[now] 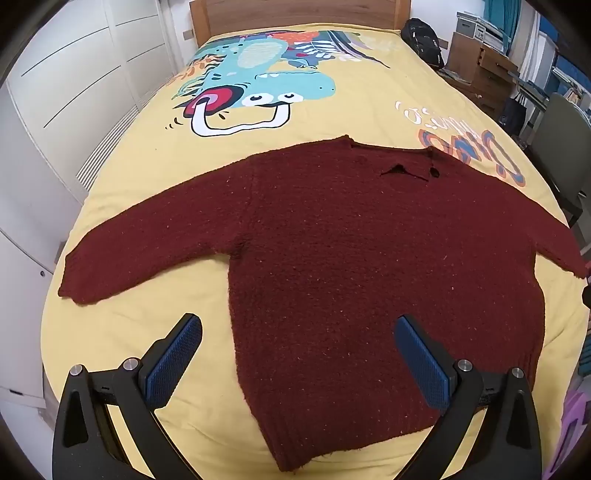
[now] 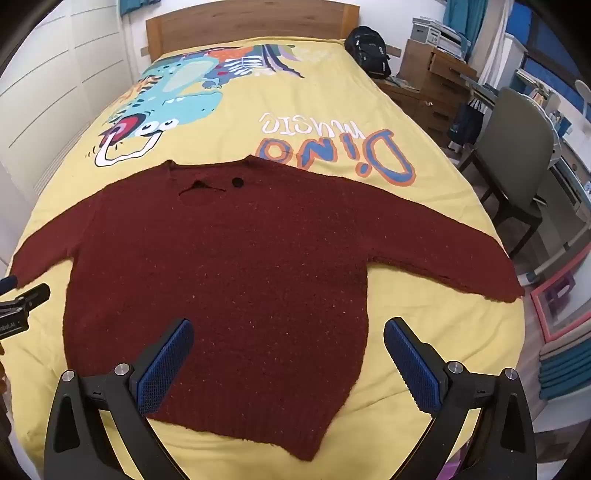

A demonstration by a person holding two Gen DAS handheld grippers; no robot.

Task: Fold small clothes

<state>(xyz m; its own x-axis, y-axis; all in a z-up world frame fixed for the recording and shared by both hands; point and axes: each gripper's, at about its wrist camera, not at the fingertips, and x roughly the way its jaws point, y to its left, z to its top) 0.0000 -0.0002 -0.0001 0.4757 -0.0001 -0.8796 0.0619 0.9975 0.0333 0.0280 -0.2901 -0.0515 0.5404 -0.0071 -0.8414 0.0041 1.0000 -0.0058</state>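
Note:
A dark red knitted sweater (image 1: 351, 258) lies flat on the yellow bedspread (image 1: 147, 166), sleeves spread to both sides, collar toward the headboard, hem toward me. It also shows in the right wrist view (image 2: 240, 266). My left gripper (image 1: 297, 325) is open and empty above the hem's left part, its left finger over bare bedspread. My right gripper (image 2: 288, 328) is open and empty above the hem's right part, its right finger over bedspread. Part of the left gripper (image 2: 22, 306) shows at the left edge of the right wrist view.
The bed has a wooden headboard (image 2: 251, 26) and a dinosaur print (image 1: 258, 81). White wardrobe doors (image 1: 66, 92) stand left. A black backpack (image 2: 369, 48), wooden drawers (image 2: 432, 81), a grey chair (image 2: 517, 155) and a desk stand right of the bed.

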